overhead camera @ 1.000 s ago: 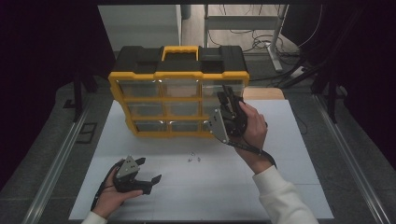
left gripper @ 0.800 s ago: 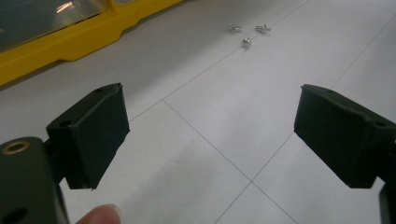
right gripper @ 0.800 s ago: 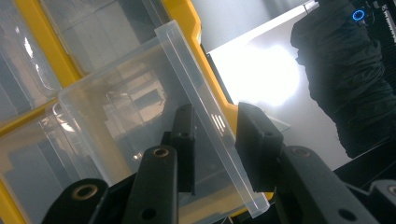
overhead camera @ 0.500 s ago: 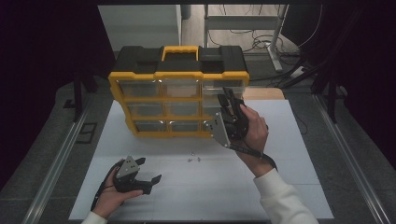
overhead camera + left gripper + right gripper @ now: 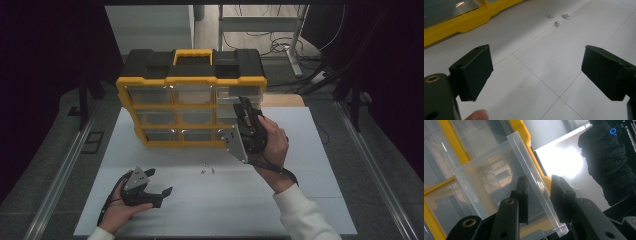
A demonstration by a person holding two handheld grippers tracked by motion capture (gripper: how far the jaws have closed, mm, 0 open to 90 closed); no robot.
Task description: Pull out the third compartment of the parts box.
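A big yellow and black box [image 5: 192,102] full of little see-through drawers stands on the white table [image 5: 300,200]. The right gripper [image 5: 243,111] is up against the box's right side. Its jaws pinch the wall of a clear drawer [image 5: 506,192] that sticks out of the box, one jaw inside and one outside. The left gripper [image 5: 162,195] lies low on the table, well away from the box, with its jaws wide apart and nothing between them. Three tiny screws [image 5: 556,18] sit on the table ahead of it.
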